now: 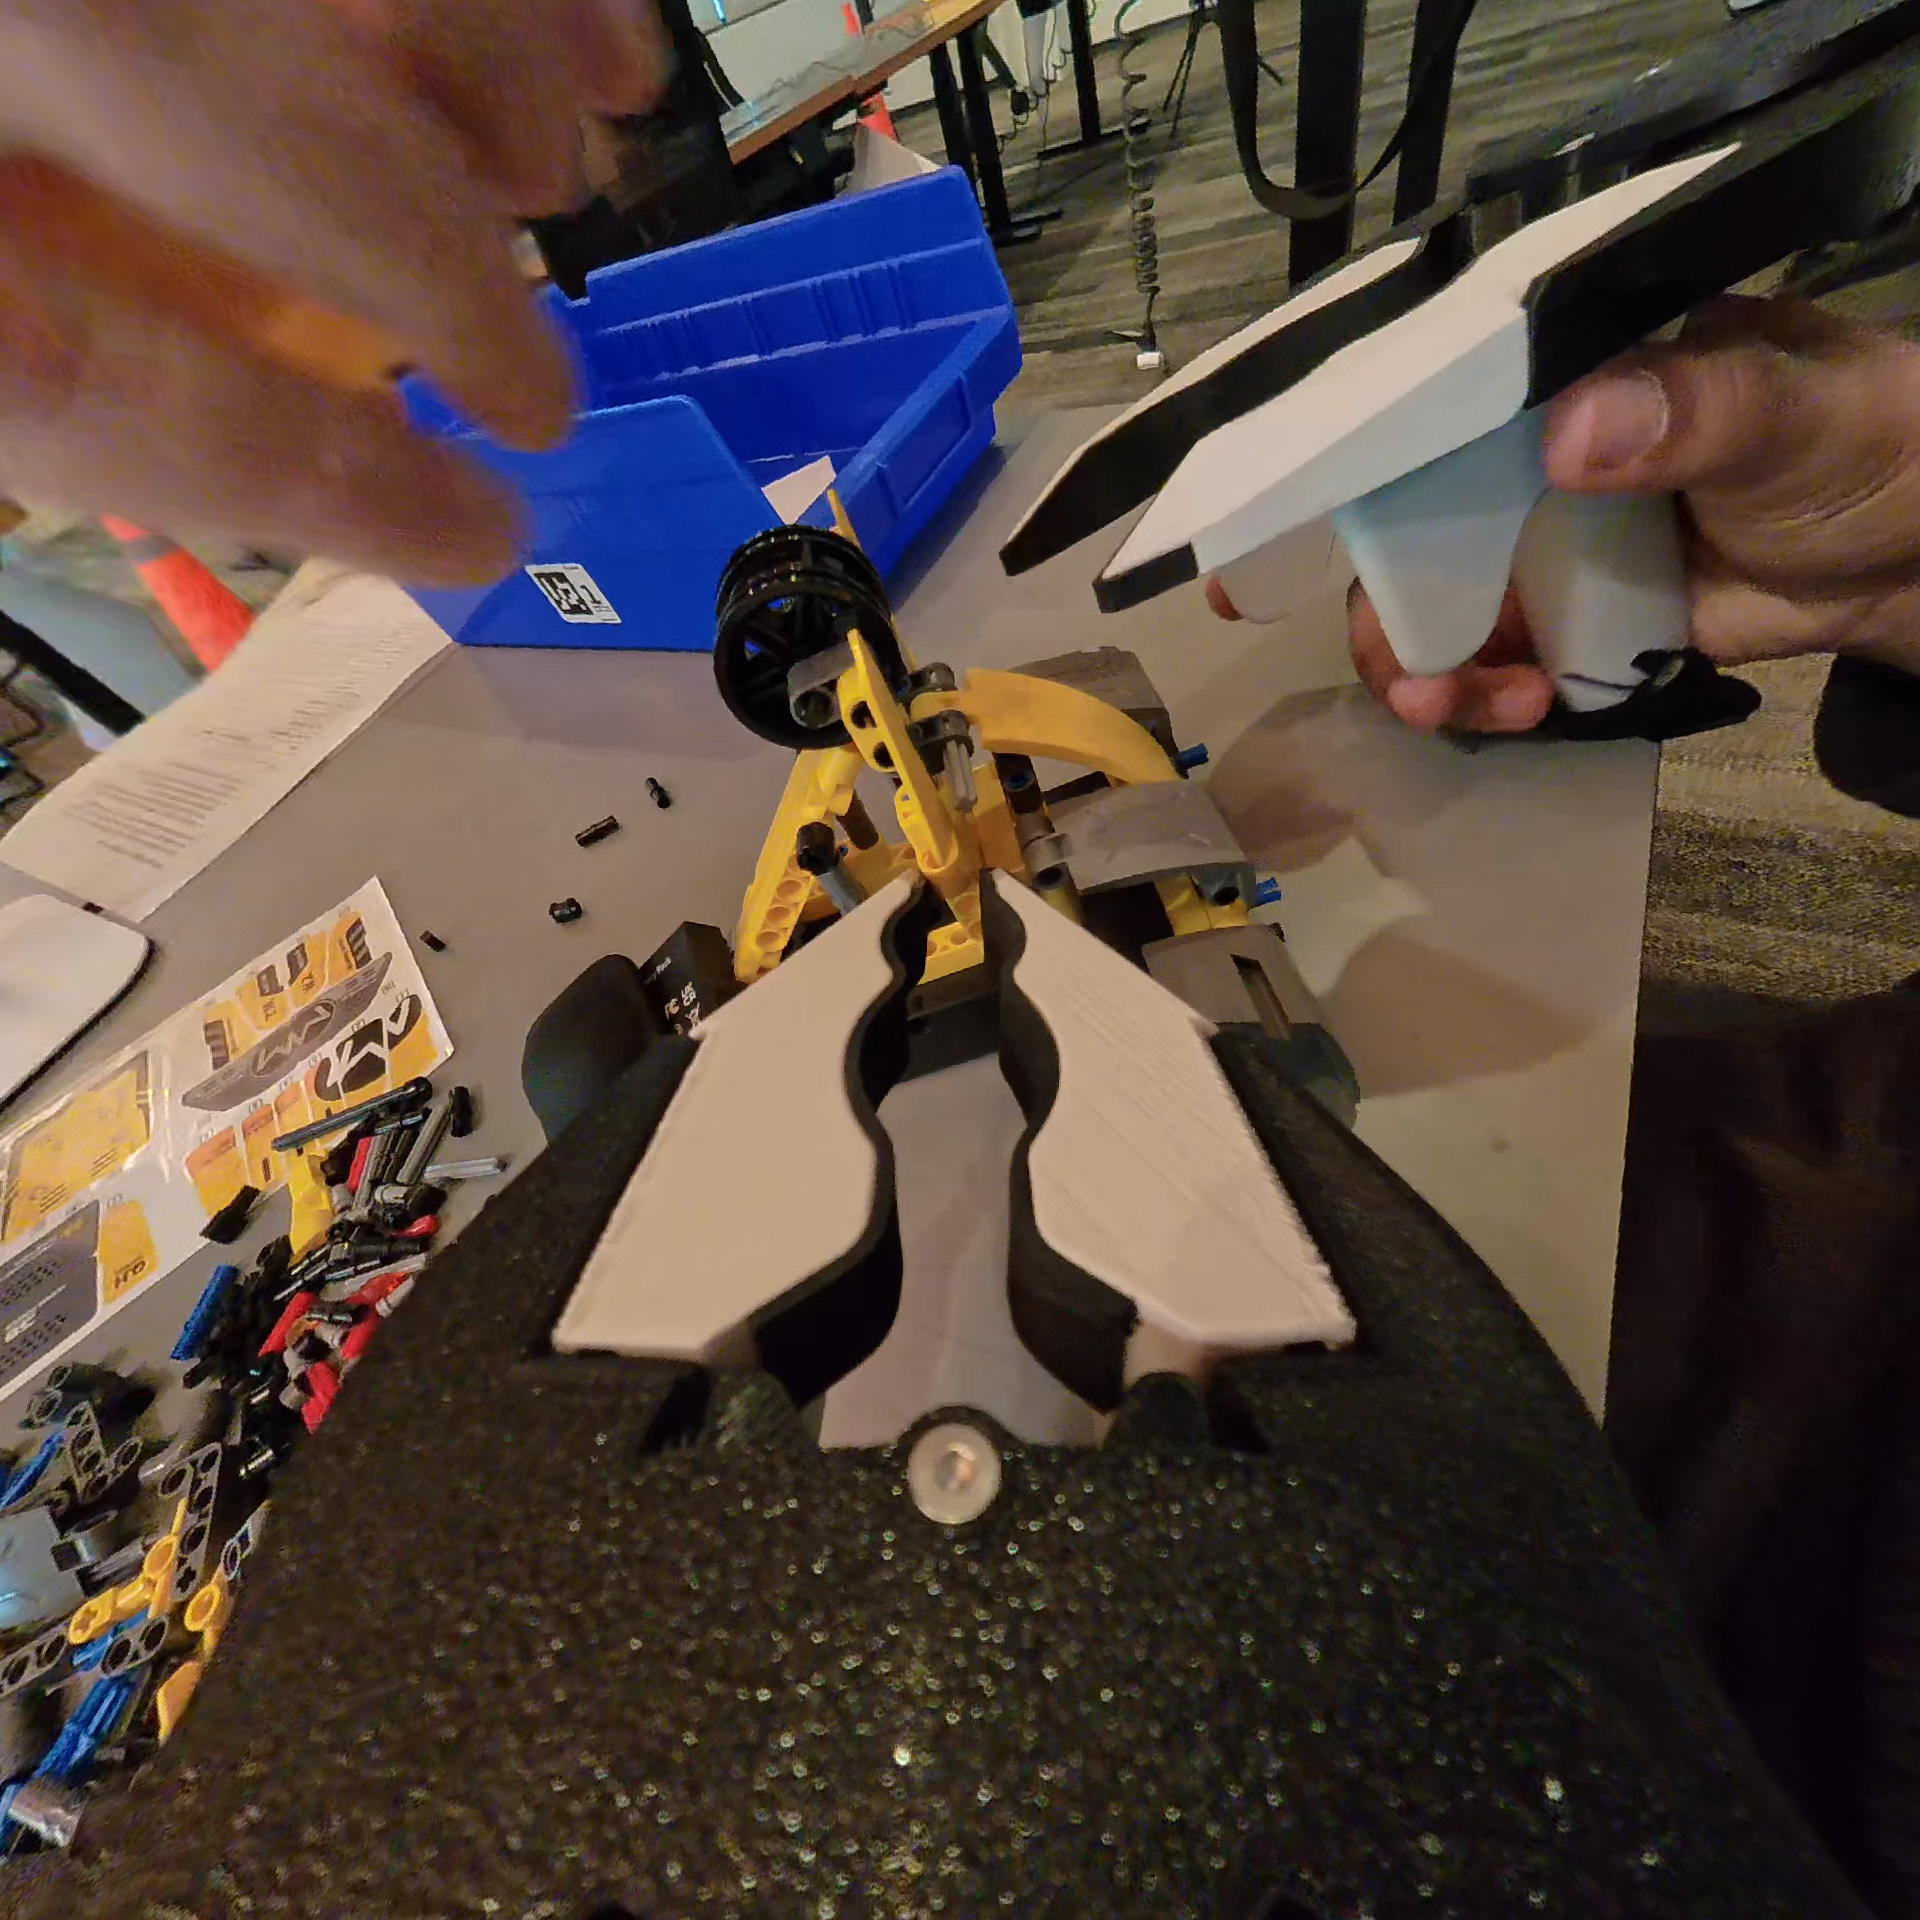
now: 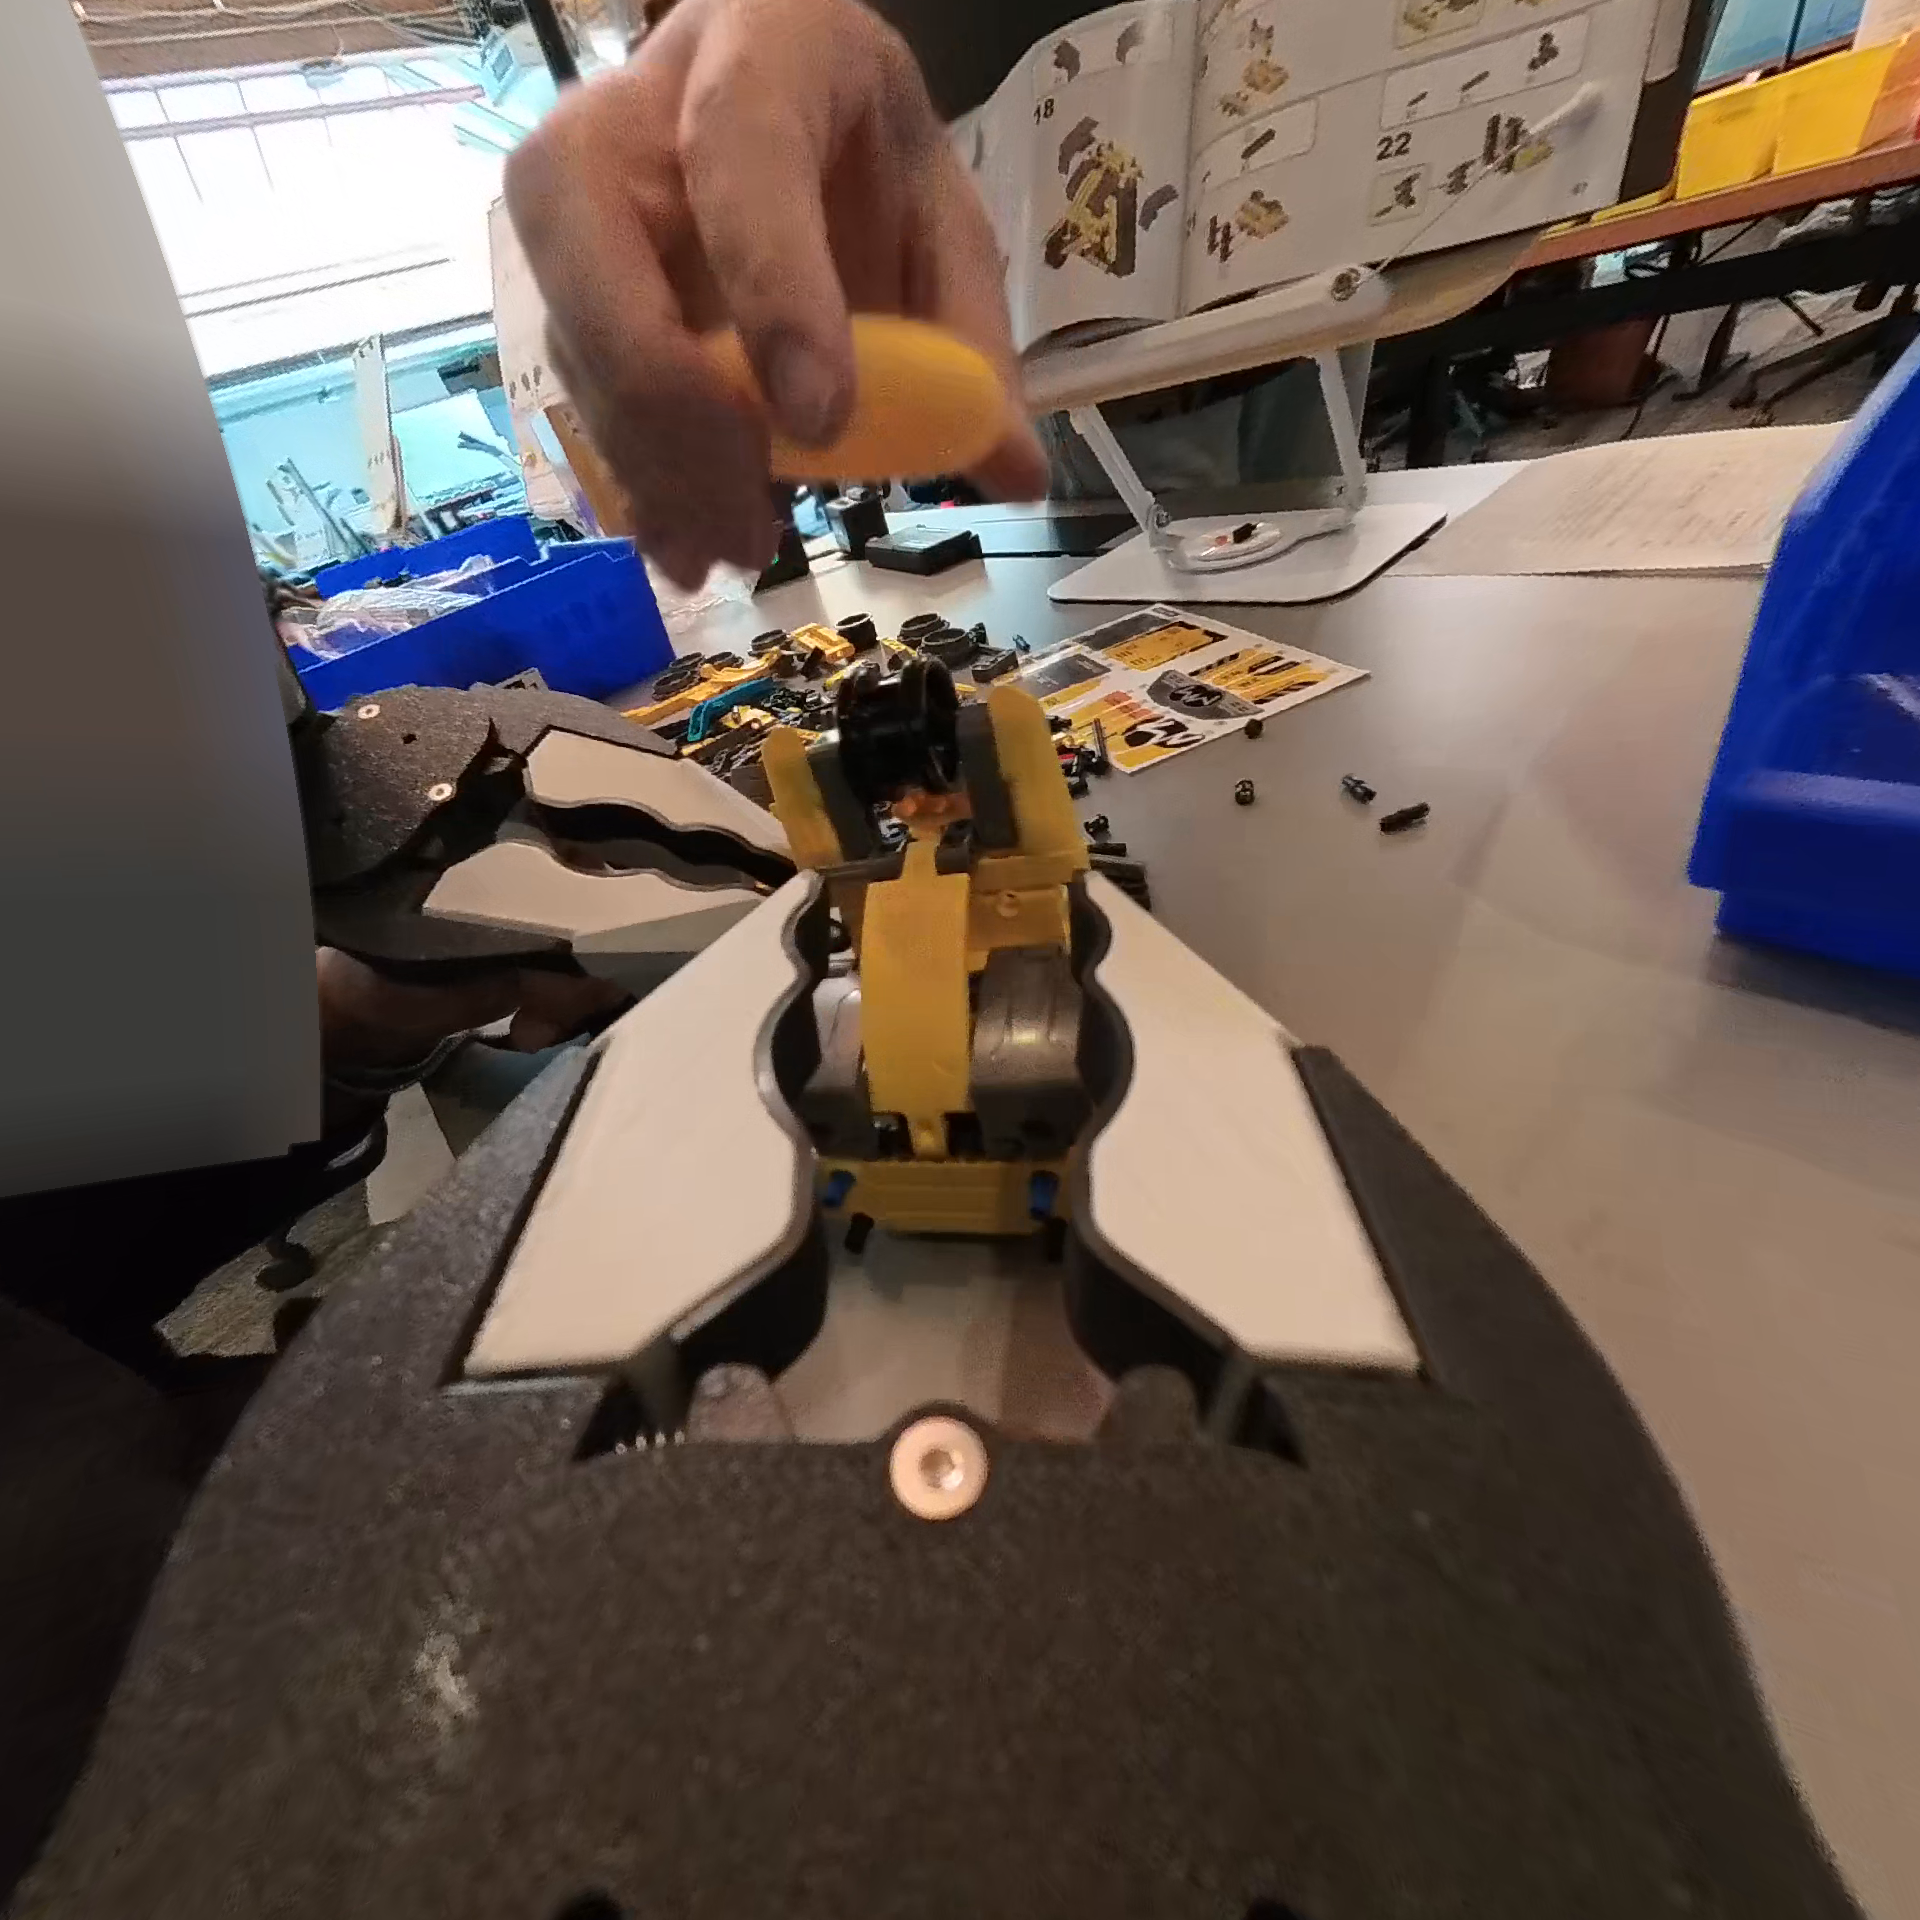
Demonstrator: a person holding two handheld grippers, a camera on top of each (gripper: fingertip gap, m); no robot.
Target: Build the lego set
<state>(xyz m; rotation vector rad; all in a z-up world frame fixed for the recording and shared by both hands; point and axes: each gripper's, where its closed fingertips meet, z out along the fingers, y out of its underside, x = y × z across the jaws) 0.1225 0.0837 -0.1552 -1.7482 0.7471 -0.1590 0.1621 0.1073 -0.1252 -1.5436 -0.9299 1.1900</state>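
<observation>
A yellow and grey brick-built vehicle model [image 1: 1049,727] with a black wheel [image 1: 800,644] on top stands on the grey table [image 1: 1455,1091]. My left gripper [image 1: 956,885] is shut on a yellow beam at the model's near side. It also shows in the right wrist view [image 2: 774,868], touching the model's left side. My right gripper [image 2: 951,883] is open and empty, and hovers over the model [image 2: 914,987], which shows through the gap between its fingers. From the left wrist view the right gripper [image 1: 1060,577] is up and to the right of the model. A bare hand [image 2: 748,260] holds a yellow curved piece [image 2: 904,395] above the model.
A blue bin [image 1: 790,364] stands behind the model. A sticker sheet [image 1: 208,1091], a pile of loose parts [image 1: 260,1299] and small black pins [image 1: 597,831] lie to the left. A printed paper [image 1: 229,727] lies further back. An instruction booklet on a stand [image 2: 1299,156] is at the far side. My hands' fingertips stand some 6 cm from each other.
</observation>
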